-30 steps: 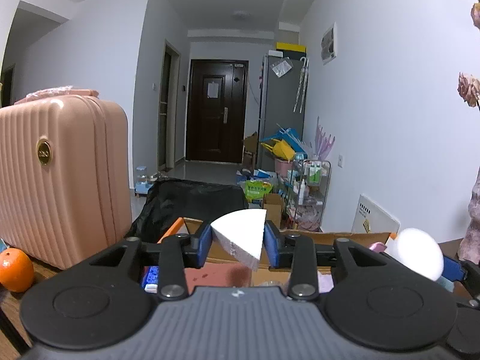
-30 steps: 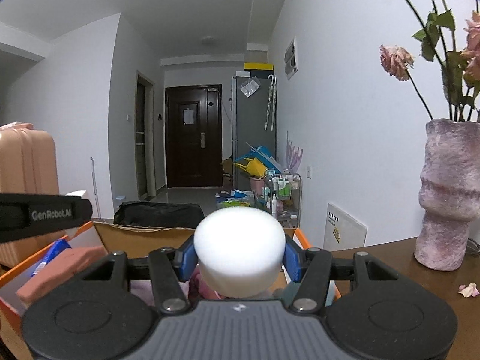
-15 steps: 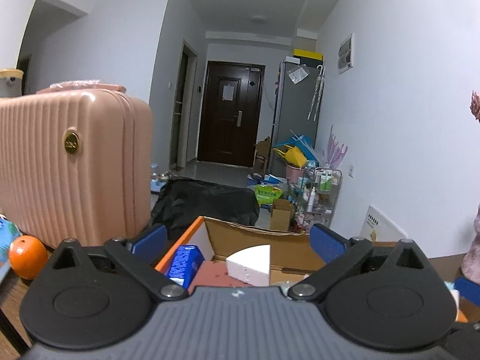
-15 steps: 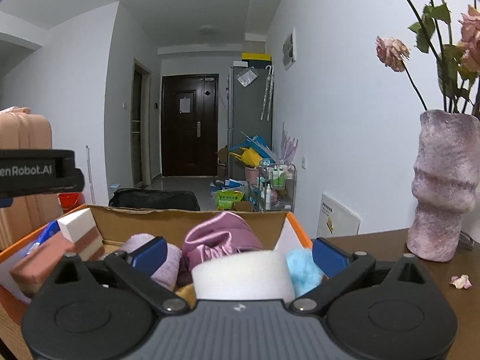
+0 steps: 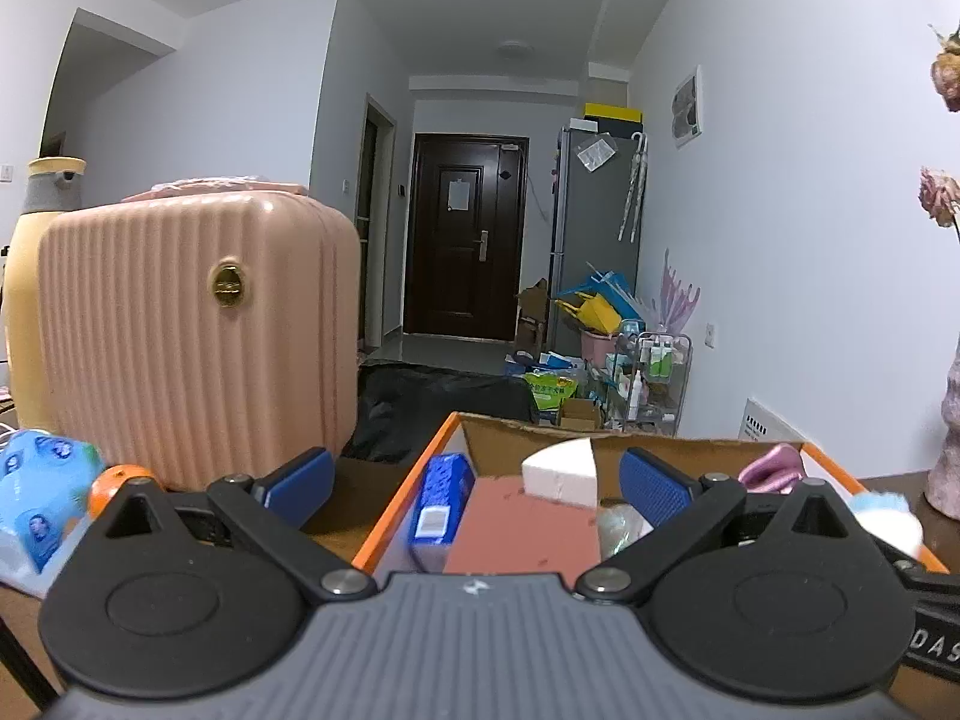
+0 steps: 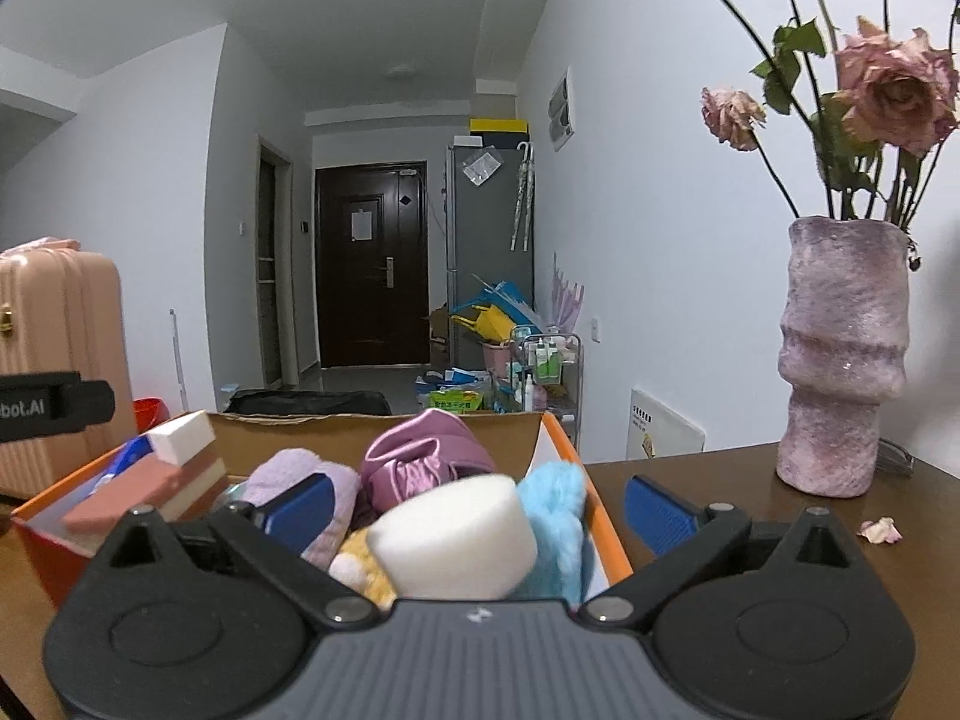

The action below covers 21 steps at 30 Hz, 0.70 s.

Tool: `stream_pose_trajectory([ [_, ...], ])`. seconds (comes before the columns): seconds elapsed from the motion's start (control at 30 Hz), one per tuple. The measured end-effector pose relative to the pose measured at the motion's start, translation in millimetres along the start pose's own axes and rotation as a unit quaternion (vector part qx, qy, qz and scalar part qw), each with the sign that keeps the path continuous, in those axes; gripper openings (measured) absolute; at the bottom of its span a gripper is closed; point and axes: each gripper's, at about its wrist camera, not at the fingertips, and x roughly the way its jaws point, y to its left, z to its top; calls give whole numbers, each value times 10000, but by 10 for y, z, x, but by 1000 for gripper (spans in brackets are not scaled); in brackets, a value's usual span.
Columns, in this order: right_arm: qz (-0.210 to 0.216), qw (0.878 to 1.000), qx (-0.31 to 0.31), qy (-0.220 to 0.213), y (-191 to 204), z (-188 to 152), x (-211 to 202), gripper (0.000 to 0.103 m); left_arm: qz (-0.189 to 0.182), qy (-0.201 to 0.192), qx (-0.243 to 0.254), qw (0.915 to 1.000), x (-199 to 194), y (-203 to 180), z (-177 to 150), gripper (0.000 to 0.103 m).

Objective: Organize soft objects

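Both drops done, looks like. Left tongs (image 5: 474,483) now wide open, nothing between pads; wedge (image 5: 561,473) that was pinched second ago lies in box (image 5: 660,441), frame centre. Right tongs (image 6: 477,507) also spread, puff (image 6: 453,537) released onto pile, lower centre. Guess next: fetch more soft stuff off counter (image 6: 750,480).

The cardboard box (image 6: 372,423) is cut across its near side by the body of the right tongs (image 6: 477,504), so its front wall is hidden; the round white foam (image 6: 453,534) loses its lower edge behind that body; a yellow plush item (image 6: 360,567) beside it is mostly buried, perhaps a toy; in the left wrist view the blue packet (image 5: 441,498) carries print too small to read; the pink vase (image 5: 948,444) is cropped by the right edge; the orange fruit (image 5: 114,480) sits half hidden behind the left tongs (image 5: 477,480); the clutter on the wire rack (image 5: 651,372) down the hall is too small to tell apart.
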Motion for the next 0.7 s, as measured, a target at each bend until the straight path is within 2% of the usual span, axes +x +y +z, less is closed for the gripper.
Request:
stream_pose_trajectory([
  [0.7,177,9996,-76,191,-127,-298,-1311,103,-335,310,246,9987,-1105,321,-288,103],
])
